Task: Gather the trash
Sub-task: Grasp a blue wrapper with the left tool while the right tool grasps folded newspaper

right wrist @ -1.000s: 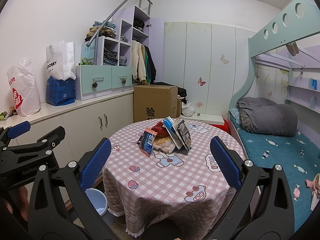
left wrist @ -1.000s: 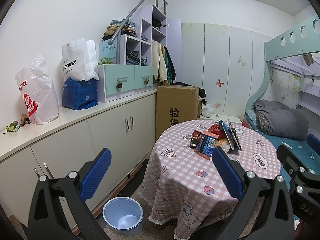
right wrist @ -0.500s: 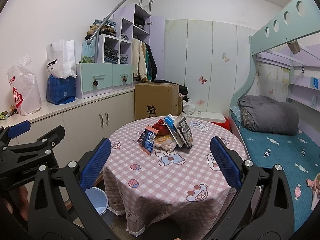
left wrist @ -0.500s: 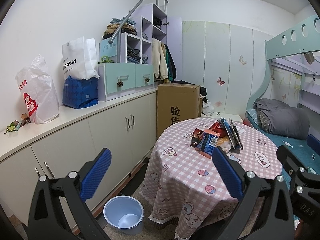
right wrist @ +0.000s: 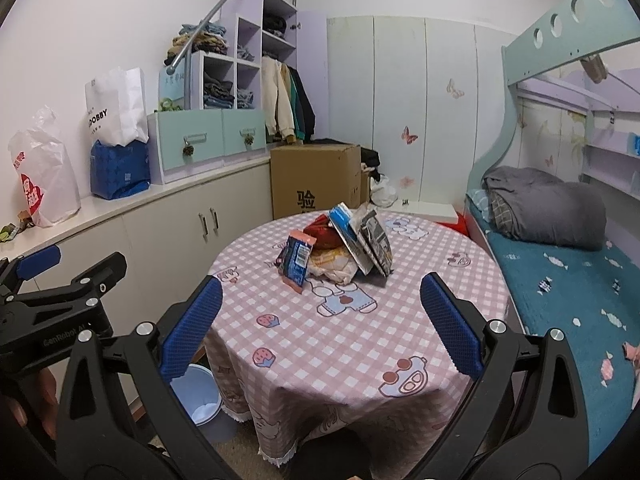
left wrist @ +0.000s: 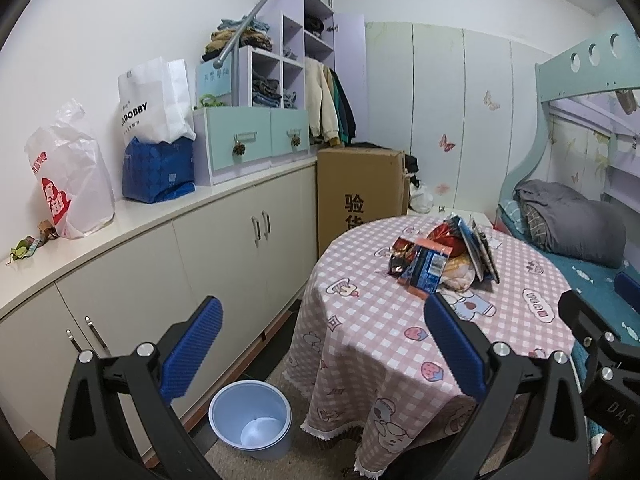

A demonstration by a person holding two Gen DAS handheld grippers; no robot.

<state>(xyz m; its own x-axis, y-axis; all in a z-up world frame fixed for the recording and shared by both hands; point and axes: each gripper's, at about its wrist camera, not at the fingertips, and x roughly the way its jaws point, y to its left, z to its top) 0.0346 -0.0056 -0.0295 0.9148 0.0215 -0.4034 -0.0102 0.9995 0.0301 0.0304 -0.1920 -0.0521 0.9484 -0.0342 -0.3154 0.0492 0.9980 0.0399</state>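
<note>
Crinkled foil and plastic make up the trash pile (right wrist: 340, 250), a loose heap near the middle of the round counter (right wrist: 360, 340), which wears a pink checked cloth printed with cartoon figures. At the front a blue snack wrapper (right wrist: 298, 262) with a salmon-pink top edge stands tilted against the heap. Behind it lies a red foil bag (right wrist: 322, 232), and under that a pale yellow crumpled bag (right wrist: 336, 266). Two flat packets (right wrist: 366, 242), one blue-edged and one grey, lean together on the heap's right side.

From the left wrist view the same pile (left wrist: 444, 258) sits past the right finger, with a dark glossy wrapper (left wrist: 402, 256) at its left edge. On the floor beside the counter stands a light blue bin (left wrist: 250, 418), upright.

Both grippers hover short of the pile, touching nothing. The left gripper (left wrist: 322, 346) has its jaws wide apart, and the right gripper (right wrist: 320, 328) likewise.
</note>
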